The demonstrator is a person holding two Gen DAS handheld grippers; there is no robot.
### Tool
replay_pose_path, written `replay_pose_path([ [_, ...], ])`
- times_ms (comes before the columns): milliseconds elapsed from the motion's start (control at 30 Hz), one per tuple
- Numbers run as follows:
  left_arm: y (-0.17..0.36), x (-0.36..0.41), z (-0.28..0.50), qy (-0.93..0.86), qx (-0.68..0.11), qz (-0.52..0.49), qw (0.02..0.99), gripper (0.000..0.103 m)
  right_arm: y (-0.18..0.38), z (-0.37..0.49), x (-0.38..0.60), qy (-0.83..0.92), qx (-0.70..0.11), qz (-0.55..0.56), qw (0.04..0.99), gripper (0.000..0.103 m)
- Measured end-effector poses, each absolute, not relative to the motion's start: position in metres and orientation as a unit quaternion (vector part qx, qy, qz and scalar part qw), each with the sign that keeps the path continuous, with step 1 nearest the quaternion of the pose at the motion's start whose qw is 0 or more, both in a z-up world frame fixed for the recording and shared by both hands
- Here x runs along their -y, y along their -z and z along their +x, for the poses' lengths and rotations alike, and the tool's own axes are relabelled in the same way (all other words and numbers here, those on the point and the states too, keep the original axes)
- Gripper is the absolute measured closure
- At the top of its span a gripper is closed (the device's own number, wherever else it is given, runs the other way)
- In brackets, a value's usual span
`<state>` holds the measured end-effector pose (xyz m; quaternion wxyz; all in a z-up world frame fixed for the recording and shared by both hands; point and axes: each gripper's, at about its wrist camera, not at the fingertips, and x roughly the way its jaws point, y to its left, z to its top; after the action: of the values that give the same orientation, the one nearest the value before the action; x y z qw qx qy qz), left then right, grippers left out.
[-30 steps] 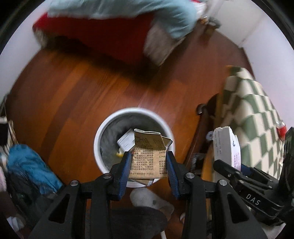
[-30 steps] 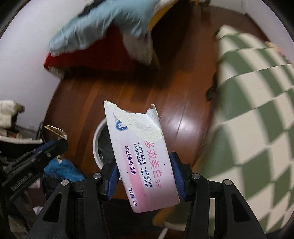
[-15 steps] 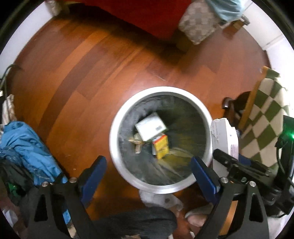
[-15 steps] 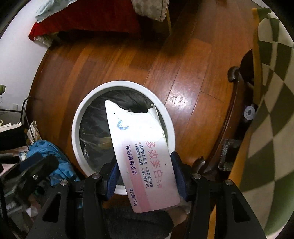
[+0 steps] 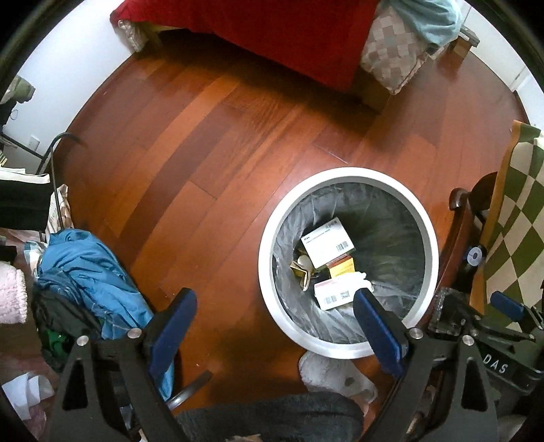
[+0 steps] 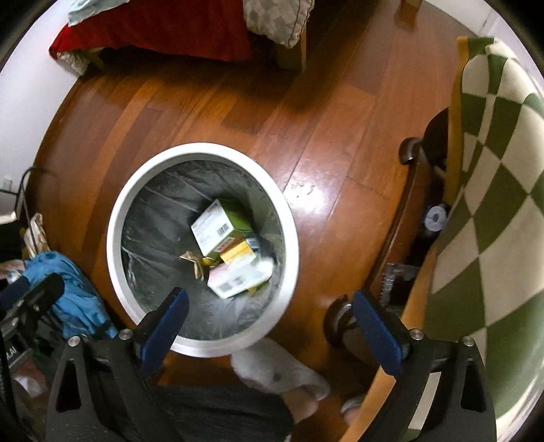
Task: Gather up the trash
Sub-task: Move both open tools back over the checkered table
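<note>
Both grippers pointing straight down over a wood floor [image 5: 210, 142].

Left gripper [image 5: 275, 319]: jaws spread wide, nothing between the blue pads. Right pad overlapping the near rim of the white round trash bin [image 5: 346, 346]; left pad over bare floor.

Right gripper [image 6: 268, 319]: jaws opening, nothing between the pads. Left pad over the bin's near rim, right pad over floor beside dark furniture legs.

Bin lined with a clear plastic bag [image 6: 153, 210]. Inside, at the bottom: pink-and-white toothpaste box [image 6: 238, 277] lying flat, barcode side up, nearest the grippers; green-and-white box [image 6: 217, 226] farther in; yellow box [image 6: 238, 253] between the two; crumpled brown paper [image 6: 195, 261] to their left. All touching in one heap.

Blue garment pile [image 5: 91, 275] on the floor, left of the bin. Green-and-white checkered cloth [image 6: 493, 210] at right. Red bedding [image 5: 289, 30] at the far side. White fuzzy slipper [image 6: 278, 370] just near of the bin.
</note>
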<state>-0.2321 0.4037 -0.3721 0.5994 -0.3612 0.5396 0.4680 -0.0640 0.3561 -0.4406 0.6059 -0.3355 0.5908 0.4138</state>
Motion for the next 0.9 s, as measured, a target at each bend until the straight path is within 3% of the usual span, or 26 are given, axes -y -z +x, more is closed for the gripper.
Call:
replay_pose_path([
  [500, 0.329, -0.378, -0.236, -0.475, -0.516, -0.346, 0.623, 0.009, 0.393, -0.077, -0.332, -0.44, -0.565, -0.329, 0.615, 0.003],
  [900, 0.253, -0.339, -0.249, -0.488, -0.475, -0.327, 0.655, 0.009, 0.313, -0.083, -0.291, -0.475, -0.528, -0.309, 0.632, 0.003],
])
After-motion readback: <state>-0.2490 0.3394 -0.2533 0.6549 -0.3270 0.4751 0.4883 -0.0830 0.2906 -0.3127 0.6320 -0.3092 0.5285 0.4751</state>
